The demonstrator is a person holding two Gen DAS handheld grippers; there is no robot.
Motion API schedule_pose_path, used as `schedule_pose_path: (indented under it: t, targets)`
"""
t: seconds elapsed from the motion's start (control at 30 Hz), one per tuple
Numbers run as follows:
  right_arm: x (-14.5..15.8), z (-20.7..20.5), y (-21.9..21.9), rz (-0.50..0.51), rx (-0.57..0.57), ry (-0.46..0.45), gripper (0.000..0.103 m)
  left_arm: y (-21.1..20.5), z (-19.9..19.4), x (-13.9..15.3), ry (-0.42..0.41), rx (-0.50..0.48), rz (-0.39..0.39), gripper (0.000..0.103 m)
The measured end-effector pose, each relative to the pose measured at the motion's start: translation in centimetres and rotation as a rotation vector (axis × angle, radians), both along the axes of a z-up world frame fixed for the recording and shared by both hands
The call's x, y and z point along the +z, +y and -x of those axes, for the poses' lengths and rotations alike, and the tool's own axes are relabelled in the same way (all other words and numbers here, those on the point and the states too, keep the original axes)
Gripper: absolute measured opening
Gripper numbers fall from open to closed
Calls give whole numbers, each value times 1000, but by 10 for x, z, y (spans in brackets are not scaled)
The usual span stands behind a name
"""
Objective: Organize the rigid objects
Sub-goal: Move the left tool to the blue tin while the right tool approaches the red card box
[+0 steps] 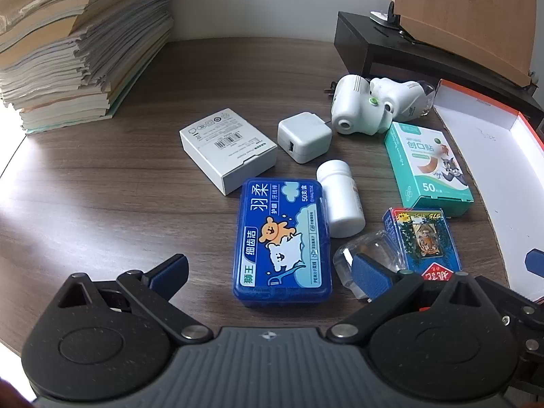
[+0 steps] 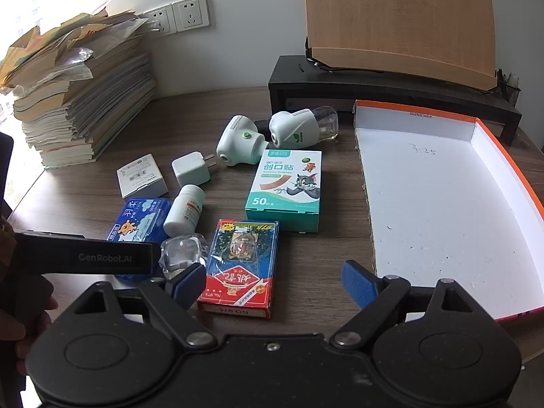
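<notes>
Left fingers apart astride floss box | right fingers apart over card deck | tray beside

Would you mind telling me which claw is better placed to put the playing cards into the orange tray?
Right. The right claw is open, straddling the playing cards, with the tray beside it.

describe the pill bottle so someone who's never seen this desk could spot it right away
Start at the big orange-edged tray on the desk's right side and look left, past the teal bandage box. The white bottle lies on its side between the blue floss case and that box. It is the only cylinder among boxes, with an orange-marked label.
</notes>
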State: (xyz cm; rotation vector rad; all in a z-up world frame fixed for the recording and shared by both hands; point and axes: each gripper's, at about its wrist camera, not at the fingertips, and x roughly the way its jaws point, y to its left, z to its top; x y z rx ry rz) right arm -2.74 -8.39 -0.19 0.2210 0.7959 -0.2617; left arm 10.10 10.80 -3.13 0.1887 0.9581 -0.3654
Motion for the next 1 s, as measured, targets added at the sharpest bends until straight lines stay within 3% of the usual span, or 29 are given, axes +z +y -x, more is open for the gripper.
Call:
schedule_pose_path:
  t: [1.0]
  targets:
    - [-2, -7, -4, 23, -11, 2, 102, 0, -10, -1, -4, 5, 12, 103]
